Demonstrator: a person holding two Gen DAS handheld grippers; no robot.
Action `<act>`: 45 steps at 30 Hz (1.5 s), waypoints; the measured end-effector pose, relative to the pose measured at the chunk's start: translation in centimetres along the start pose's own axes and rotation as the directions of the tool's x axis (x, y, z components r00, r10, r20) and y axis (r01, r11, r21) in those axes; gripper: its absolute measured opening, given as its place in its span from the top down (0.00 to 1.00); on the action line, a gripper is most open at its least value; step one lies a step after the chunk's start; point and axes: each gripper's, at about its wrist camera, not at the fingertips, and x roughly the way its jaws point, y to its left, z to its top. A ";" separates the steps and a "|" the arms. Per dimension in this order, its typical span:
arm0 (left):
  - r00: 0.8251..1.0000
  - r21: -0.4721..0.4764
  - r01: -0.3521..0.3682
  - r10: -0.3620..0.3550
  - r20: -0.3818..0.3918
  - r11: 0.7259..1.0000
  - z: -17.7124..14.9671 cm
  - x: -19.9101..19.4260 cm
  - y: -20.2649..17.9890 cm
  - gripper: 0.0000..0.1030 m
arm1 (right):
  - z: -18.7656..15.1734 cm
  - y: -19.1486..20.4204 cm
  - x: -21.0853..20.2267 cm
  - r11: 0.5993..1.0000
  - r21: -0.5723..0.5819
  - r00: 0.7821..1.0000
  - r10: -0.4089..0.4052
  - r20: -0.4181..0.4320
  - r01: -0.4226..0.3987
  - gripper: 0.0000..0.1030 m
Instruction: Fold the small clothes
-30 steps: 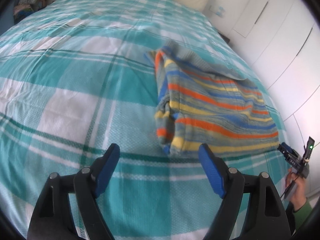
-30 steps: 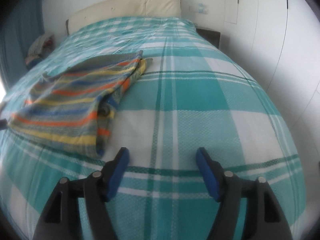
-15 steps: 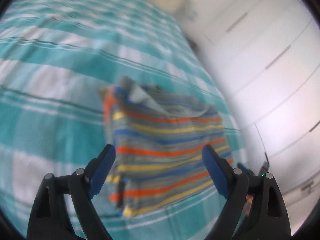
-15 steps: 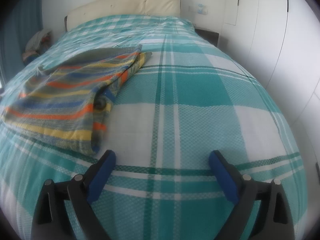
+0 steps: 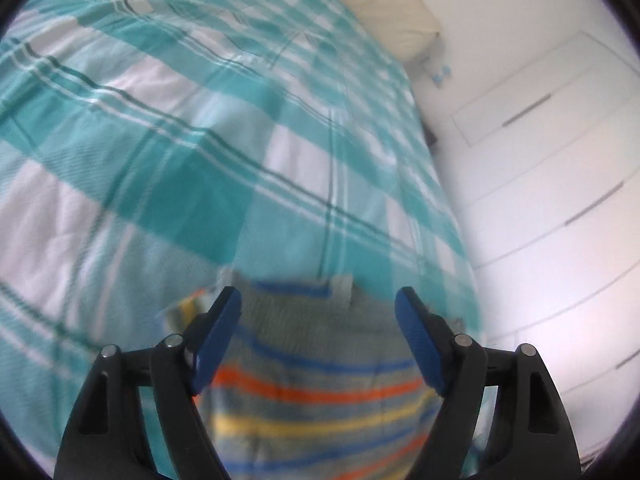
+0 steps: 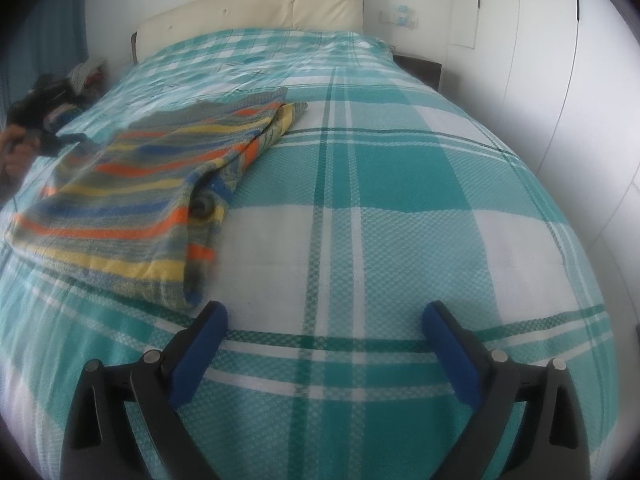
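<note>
A folded striped knit garment (image 6: 132,200) in grey, orange, yellow and blue lies flat on the teal plaid bedspread (image 6: 400,184). In the left wrist view, blurred by motion, the garment (image 5: 320,360) fills the bottom. My left gripper (image 5: 318,312) hovers over its far edge with its jaws wide and closing. The cloth lies beneath the blue pads (image 5: 218,332), which do not press on it. My right gripper (image 6: 324,328) stands over bare bedspread just right of the garment's near corner, its jaws opening with nothing between them.
A cream headboard (image 6: 260,12) stands at the far end of the bed. White wardrobe doors (image 5: 540,160) run along the bed's right side, beside a dark nightstand (image 6: 420,70). A hand (image 6: 14,152) shows at the far left edge. Loose things (image 6: 88,74) lie beyond it.
My left gripper swept sideways from beside the garment to above it, so the stripes now sit under its fingers. My right gripper's jaws spread wider, and that hand stayed put.
</note>
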 end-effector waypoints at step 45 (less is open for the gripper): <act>0.863 0.441 -0.476 0.501 0.067 0.761 -16.1 -13.2 -2.2 0.25 | 1.2 0.4 -5.2 0.970 0.098 0.967 0.206 0.146 -0.222 0.08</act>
